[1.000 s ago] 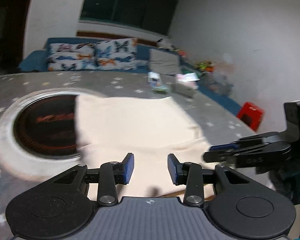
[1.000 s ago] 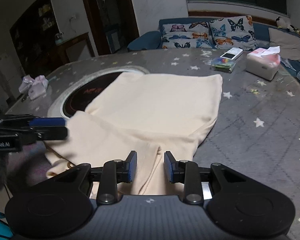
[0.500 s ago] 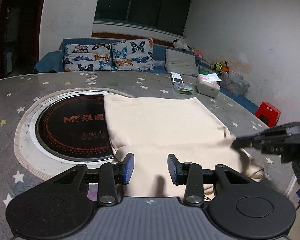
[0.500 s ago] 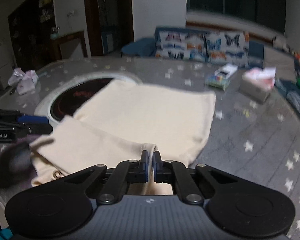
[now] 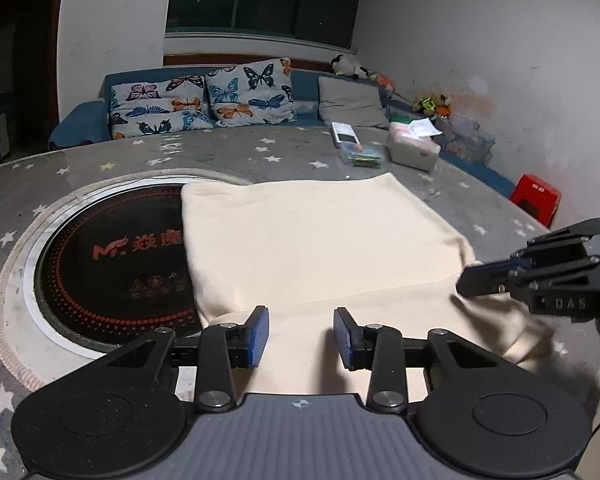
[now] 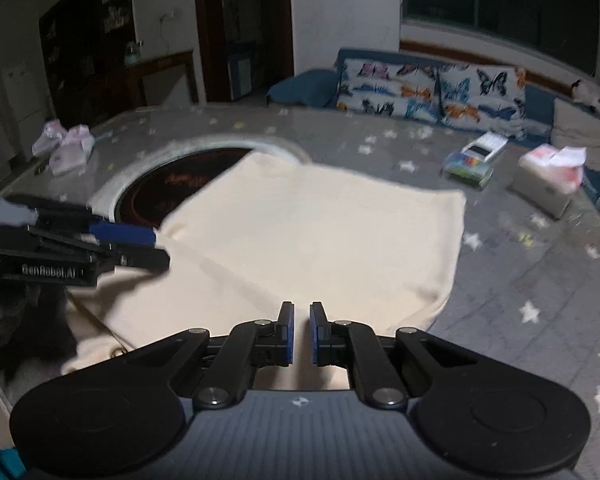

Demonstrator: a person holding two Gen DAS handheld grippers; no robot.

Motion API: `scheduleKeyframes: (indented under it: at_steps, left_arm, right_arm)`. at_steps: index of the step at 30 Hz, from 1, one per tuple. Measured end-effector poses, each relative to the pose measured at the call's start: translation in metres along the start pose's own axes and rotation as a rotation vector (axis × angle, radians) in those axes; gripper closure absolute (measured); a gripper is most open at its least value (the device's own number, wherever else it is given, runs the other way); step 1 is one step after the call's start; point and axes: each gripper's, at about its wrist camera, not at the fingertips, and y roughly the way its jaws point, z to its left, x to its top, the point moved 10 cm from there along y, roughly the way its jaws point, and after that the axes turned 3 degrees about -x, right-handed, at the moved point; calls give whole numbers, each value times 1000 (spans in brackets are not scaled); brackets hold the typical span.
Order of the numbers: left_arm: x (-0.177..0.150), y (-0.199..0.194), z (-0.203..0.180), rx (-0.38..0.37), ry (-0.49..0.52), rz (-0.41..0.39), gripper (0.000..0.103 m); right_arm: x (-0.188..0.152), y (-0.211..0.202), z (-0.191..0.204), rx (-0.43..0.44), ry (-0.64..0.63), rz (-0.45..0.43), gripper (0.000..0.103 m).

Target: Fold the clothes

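Though dim, star-patterned grey table (image 5: 284, 152).

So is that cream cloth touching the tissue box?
Apart. The left wrist view shows bare starry table between the cream cloth and the tissue box.

The near hem of the cloth (image 5: 324, 248) is hidden behind the left gripper (image 5: 300, 336) body at the bottom of the left view, and whether cloth sits between the right gripper (image 6: 302, 332) pads cannot be told. The hotplate (image 5: 112, 264) is part covered by cloth at centre left. The right view is blurred: the small box (image 6: 470, 164) and tissue box (image 6: 548, 184) at upper right show no detail. The stool (image 5: 536, 198) at the right edge is half hidden by the table (image 5: 260, 152)
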Motion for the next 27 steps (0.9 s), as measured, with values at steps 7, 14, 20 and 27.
scheduleKeyframes:
  at_steps: [7,14,20,27]
  left_arm:
    - [-2,-15,-7,-8,53,-11,64]
    - [-22,-30,-40,-55,200,-8,63]
    - [-36,-31,-47,-54,250,24,63]
    - [-42,-50,-47,-48,290,36,63]
  right_arm:
    - [-11,-16,11,23,-75,21,83]
    - [-32,-30,26,38,-142,48,83]
    - [-35,-37,30,27,-167,29,83]
    - [-39,-40,33,28,-195,34,83]
